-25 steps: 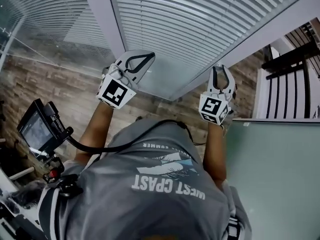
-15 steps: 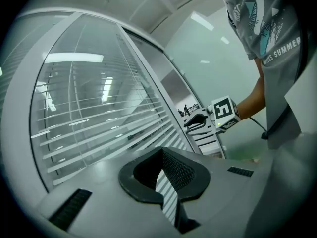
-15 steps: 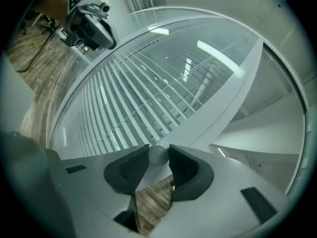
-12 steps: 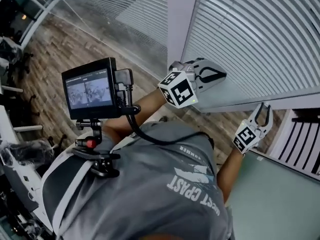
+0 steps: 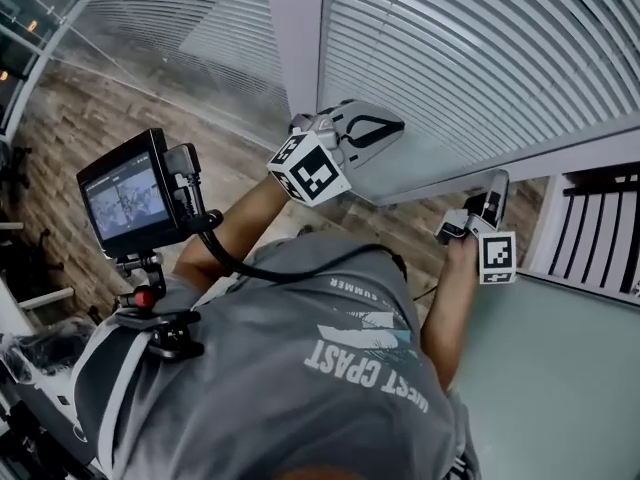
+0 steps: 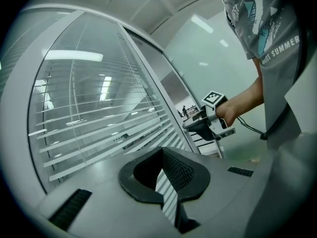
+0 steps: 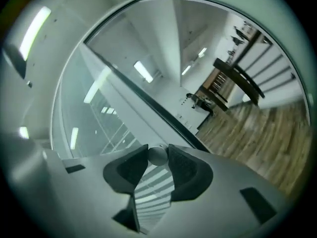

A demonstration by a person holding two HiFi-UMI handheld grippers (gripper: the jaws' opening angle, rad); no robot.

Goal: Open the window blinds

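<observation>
The right gripper [image 7: 158, 150] has its jaws closed on a small round grey knob [image 7: 157, 156]. Just below the knob, white blind slats [image 7: 151, 190] show through the gap. A wood floor [image 7: 257, 133] lies to the knob's right. A glass pane [image 7: 99, 108] with bright light strips is to its upper left.

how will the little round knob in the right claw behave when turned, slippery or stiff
The knob looks smooth and shiny, so it may slip unless the right claw pinches firmly. It looks undented between the jaws, so it is probably rigid. Sitting by the window frame, it is likely fixed and turns rather than lifts.
</observation>
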